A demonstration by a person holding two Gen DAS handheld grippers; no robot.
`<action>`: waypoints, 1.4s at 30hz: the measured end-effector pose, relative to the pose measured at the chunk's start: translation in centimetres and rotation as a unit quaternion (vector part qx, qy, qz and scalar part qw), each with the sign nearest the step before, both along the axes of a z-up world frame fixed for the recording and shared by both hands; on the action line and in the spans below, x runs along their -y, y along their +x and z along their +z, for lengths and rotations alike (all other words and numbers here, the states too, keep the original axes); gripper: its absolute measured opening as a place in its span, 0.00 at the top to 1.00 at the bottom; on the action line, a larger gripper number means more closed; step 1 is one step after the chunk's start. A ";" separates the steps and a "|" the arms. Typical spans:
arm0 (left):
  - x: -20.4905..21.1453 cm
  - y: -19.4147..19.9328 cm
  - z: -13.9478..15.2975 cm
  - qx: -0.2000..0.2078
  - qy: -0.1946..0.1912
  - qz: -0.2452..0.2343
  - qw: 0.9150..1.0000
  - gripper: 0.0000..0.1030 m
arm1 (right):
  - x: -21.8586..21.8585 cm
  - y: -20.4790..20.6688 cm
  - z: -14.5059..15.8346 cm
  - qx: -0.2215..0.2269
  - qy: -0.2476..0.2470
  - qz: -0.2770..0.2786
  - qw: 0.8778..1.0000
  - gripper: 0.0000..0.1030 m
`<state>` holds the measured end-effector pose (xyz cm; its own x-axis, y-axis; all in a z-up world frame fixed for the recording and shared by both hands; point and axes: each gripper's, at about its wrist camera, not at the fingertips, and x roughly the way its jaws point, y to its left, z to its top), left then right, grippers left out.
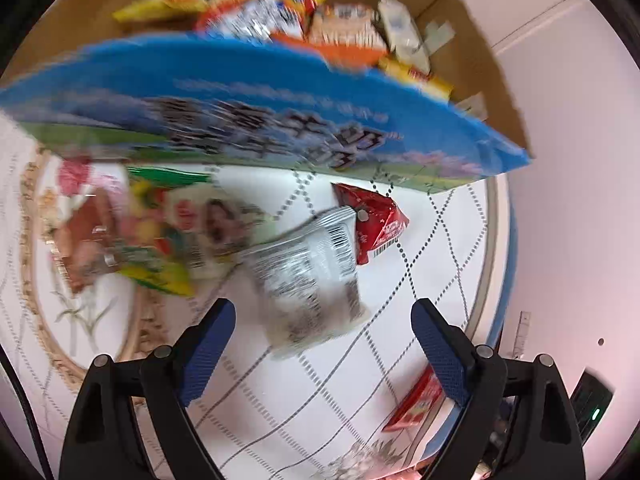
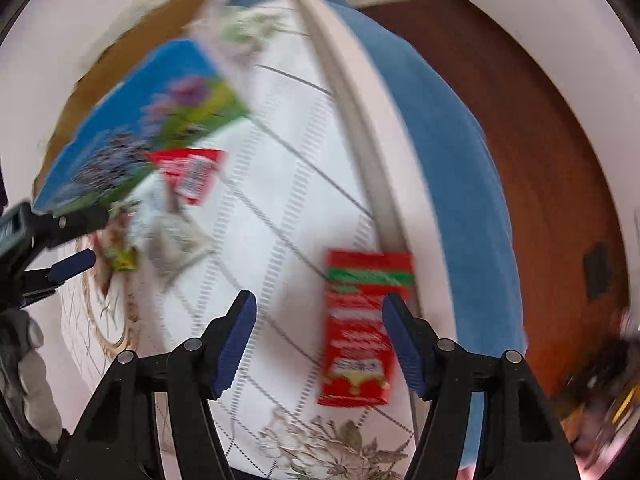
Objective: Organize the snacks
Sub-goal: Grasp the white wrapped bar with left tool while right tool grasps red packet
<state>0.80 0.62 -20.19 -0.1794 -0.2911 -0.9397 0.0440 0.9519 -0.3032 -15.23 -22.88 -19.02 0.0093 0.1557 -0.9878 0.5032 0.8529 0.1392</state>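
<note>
The left gripper [image 1: 323, 350] hangs over the worktop [image 1: 312, 392], which wears a white cloth with dotted diamond lines and flower prints. Its jaws stand wide apart with nothing pressed between them; a silver packet [image 1: 310, 276] lies on the cloth just ahead of the fingertips, not touched by either pad. Beside the packet's far corner lies a small red pouch [image 1: 376, 226], its edge tucked partly under the packet. To the left, a colourful bag [image 1: 180, 236] rests near a round floral print, too blurred to read.

Behind these stands an open cardboard box [image 1: 468, 52] with a blue printed side [image 1: 248, 96]. Inside it lie several snack packs [image 1: 256, 12], yellow, orange and white, piled together.

The right gripper [image 2: 319, 340] points down at the cloth near the worktop's edge. A red carton [image 2: 360, 332] lies flat between its fingers, closer to the right finger; the pads stand off its sides and do not appear to press on it, so the jaws are released. In this view the left gripper's fingers [image 2: 72, 266] show at the left edge, next to the blue box side and the silver packet. Beyond the worktop's blue rim [image 2: 452, 168] is brown floor [image 2: 540, 140].
</note>
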 end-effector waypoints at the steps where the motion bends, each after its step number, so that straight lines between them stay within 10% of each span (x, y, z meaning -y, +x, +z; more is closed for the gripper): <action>1: 0.9 0.1 -0.9 -0.004 0.010 -0.005 1.000 0.13 | 0.6 -0.8 -0.7 -0.006 0.001 -0.012 1.000 0.32; 8: 3.8 -0.9 -4.1 0.001 0.072 -0.045 0.996 0.41 | 0.7 -2.1 -4.7 -0.030 0.011 -0.012 0.999 0.32; 22: -1.4 -13.0 -2.9 -0.015 0.058 -0.110 0.992 0.40 | -7.9 -2.2 -5.8 -0.033 0.039 0.138 0.989 0.47; 42: -2.5 -12.9 -7.5 -0.050 0.061 -0.079 0.994 0.40 | -10.7 -2.6 -8.3 -0.059 0.026 0.181 0.981 0.41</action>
<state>-12.11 3.08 -27.67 -0.3086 -0.1374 -0.9412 0.1713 0.9653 -0.1971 -17.85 -12.21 -27.31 -0.1701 0.1771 -0.9694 0.1841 0.9721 0.1453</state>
